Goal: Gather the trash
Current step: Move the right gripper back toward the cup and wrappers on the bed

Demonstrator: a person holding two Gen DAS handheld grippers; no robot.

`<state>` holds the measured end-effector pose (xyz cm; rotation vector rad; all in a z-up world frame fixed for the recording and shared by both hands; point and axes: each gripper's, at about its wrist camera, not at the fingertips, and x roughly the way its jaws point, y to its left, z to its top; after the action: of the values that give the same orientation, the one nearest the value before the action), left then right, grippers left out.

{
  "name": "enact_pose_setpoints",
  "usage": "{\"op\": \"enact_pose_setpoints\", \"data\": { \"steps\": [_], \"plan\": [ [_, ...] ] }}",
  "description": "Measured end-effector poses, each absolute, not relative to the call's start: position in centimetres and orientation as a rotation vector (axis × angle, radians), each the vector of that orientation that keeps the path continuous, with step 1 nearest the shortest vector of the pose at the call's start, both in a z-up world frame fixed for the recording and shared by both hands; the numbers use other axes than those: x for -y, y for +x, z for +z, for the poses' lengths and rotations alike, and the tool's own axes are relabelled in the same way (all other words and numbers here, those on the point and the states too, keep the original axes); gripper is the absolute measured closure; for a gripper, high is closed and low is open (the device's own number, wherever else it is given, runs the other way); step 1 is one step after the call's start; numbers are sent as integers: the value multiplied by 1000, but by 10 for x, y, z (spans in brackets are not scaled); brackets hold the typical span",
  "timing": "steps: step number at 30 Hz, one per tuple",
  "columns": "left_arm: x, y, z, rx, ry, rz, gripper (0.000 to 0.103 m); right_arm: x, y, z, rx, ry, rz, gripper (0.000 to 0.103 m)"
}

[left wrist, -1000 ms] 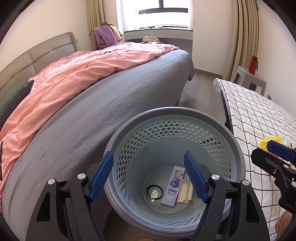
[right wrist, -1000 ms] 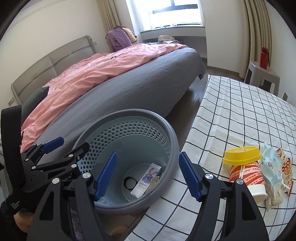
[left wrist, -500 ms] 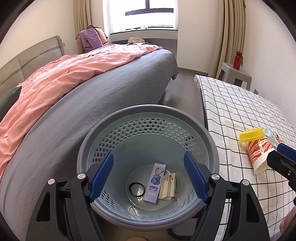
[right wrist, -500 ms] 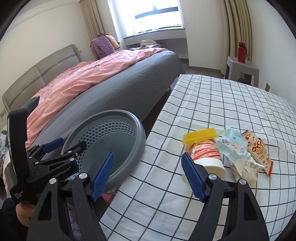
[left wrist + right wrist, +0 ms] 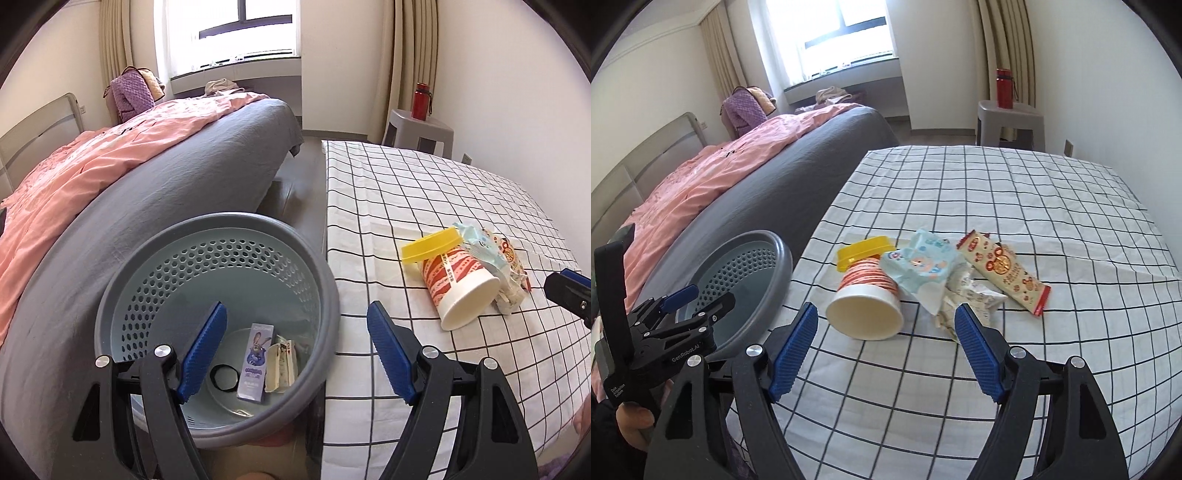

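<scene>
A grey perforated trash basket (image 5: 317, 266) (image 5: 783, 266) stands between the bed and the table. It holds a purple cartoon box (image 5: 255, 362), a black ring (image 5: 223, 376) and a crumpled wrapper (image 5: 282, 362). On the checked tablecloth lie a tipped paper cup (image 5: 866, 299) (image 5: 458, 291) with a yellow lid (image 5: 864, 249), a light blue packet (image 5: 923, 267), a crumpled wrapper (image 5: 964, 295) and a red-and-cream snack wrapper (image 5: 1001, 271). My left gripper (image 5: 297, 349) is open and empty over the basket's right rim. My right gripper (image 5: 886, 345) is open and empty, just short of the cup.
A bed (image 5: 129, 184) with a pink cover and grey sheet lies to the left. The checked table (image 5: 997, 192) fills the right. A grey stool (image 5: 1010, 118) with a red bottle (image 5: 1004, 88) stands by the far wall.
Both grippers swung right, from over the basket toward the table. The cup and wrappers now sit in front of the right gripper. Both stay open and empty.
</scene>
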<state>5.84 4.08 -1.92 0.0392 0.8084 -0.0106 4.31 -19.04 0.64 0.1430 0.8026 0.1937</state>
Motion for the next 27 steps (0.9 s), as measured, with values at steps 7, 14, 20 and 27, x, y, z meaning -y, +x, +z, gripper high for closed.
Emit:
{"op": "enact_pose_setpoints", "data": {
  "steps": [7,14,20,27],
  "plan": [
    [-7,69,-20,-826,61,-74,28,224,57,2,-830,156,135,28],
    [24,87,-21,-841,65,-119,28,243,83,-7,-842,163,110,28],
    [29,104,-20,-851,67,-122,28,253,88,-14,-852,200,128,28],
    [36,122,-18,-890,27,-173,28,252,87,-11,-846,193,135,28]
  ]
}}
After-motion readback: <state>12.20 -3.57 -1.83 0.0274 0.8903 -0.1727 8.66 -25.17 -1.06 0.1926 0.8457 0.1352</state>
